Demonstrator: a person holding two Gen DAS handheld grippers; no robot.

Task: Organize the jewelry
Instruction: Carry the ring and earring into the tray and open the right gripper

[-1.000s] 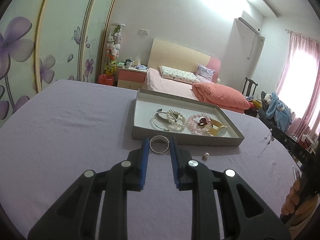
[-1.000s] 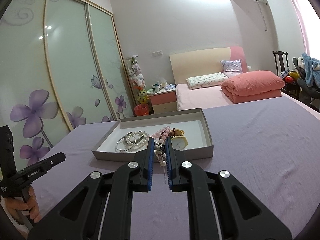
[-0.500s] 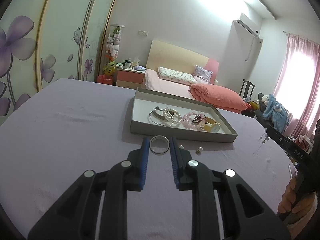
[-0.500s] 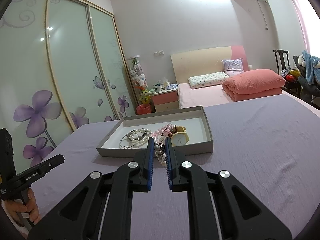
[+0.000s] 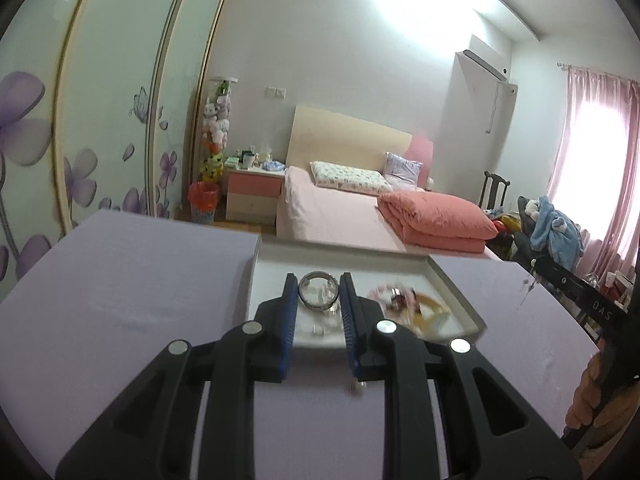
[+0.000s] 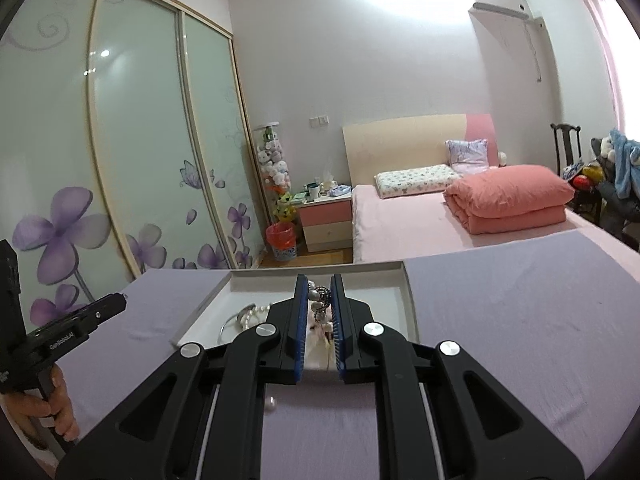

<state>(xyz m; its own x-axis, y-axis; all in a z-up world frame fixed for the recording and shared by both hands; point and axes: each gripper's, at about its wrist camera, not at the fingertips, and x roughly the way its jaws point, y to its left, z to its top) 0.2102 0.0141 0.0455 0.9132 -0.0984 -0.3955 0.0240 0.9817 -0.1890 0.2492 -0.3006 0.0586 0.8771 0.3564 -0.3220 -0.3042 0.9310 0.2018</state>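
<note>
While over tray [image 5: 448, 284], left gripper [image 5: 319, 294] pinches ring [image 5: 319, 295].

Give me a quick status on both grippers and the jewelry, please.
Left gripper shut on silver bangle, over the tray. Right gripper shut on beaded earring, also above tray. Nothing in the way.

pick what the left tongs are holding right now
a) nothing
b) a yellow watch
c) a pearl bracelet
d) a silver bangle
d, in the left wrist view a silver bangle sits clamped between the blue pads of the left tongs, held over the grey tray, while the yellow watch lies in the tray.
</note>
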